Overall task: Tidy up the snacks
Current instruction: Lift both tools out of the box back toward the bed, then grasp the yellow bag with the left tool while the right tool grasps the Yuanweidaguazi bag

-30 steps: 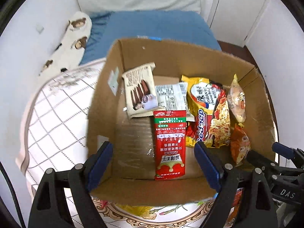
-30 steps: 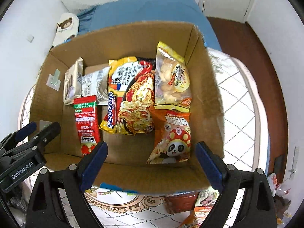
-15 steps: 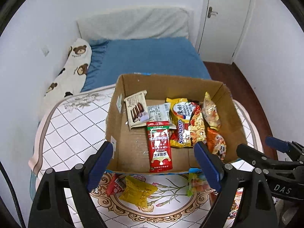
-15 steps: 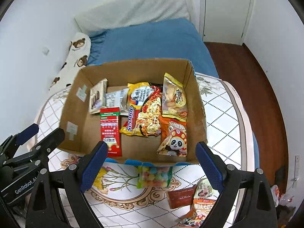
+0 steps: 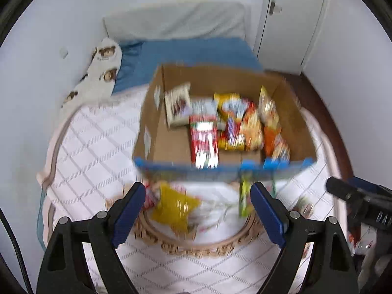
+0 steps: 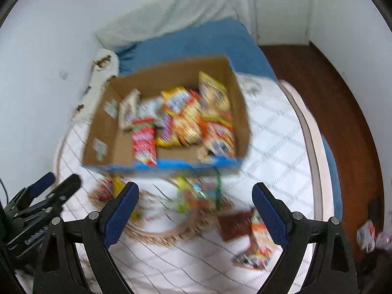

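Note:
A cardboard box (image 5: 171, 142) (image 6: 107, 127) on the quilted table holds several snack packets, among them a red one (image 5: 203, 144) (image 6: 144, 142) and a noodle pack (image 6: 183, 117). Loose snacks lie in front of the box: a yellow bag (image 5: 174, 208), a green candy bag (image 5: 245, 196) (image 6: 196, 193), a brown packet (image 6: 235, 225) and an orange packet (image 6: 257, 245). My left gripper (image 5: 198, 213) is open and empty above the yellow bag. My right gripper (image 6: 196, 215) is open and empty near the green candy bag. Both views are blurred.
A bed with a blue sheet (image 5: 191, 51) and a bear-print pillow (image 5: 103, 73) lies behind the table. A white door (image 5: 289, 19) stands at the back right. Dark wooden floor (image 6: 318, 85) runs along the right of the table.
Both grippers have pulled back and up from the box, which now looks smaller. The loose snacks in front of the box have come into view. Both grippers stay open.

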Available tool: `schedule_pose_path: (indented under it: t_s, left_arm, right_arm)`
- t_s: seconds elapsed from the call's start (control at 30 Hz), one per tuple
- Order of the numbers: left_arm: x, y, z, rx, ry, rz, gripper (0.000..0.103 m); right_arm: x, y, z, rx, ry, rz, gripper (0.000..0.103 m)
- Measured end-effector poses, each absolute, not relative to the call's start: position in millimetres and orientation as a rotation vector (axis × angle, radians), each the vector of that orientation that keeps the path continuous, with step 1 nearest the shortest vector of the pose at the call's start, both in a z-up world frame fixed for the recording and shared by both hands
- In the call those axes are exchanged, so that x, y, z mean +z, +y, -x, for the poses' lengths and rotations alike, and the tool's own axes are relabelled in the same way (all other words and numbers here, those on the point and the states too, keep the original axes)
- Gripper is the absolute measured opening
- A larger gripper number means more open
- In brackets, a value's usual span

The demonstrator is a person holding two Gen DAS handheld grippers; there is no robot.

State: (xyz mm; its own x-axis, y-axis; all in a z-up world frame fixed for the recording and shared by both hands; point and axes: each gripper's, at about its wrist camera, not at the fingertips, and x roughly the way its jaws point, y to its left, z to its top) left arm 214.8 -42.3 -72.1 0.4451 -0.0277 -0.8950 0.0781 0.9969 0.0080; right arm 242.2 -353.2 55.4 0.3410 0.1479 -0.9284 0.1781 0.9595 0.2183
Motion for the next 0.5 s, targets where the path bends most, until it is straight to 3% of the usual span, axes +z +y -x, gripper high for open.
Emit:
schedule_pose_path:
  t_s: [0.23,0.5]
  left_arm:
    - [-154,-22,-191,0.036,1.309,-0.034,0.087]
    - [-210,8,-179,0.173,1.446,-0.062,0.087]
  right_arm:
    - [-59,-403,-212,-0.079,1.441,-0.64,0.095]
    - [-117,-427,-199,-0.216,1.544,-0.414,0.095]
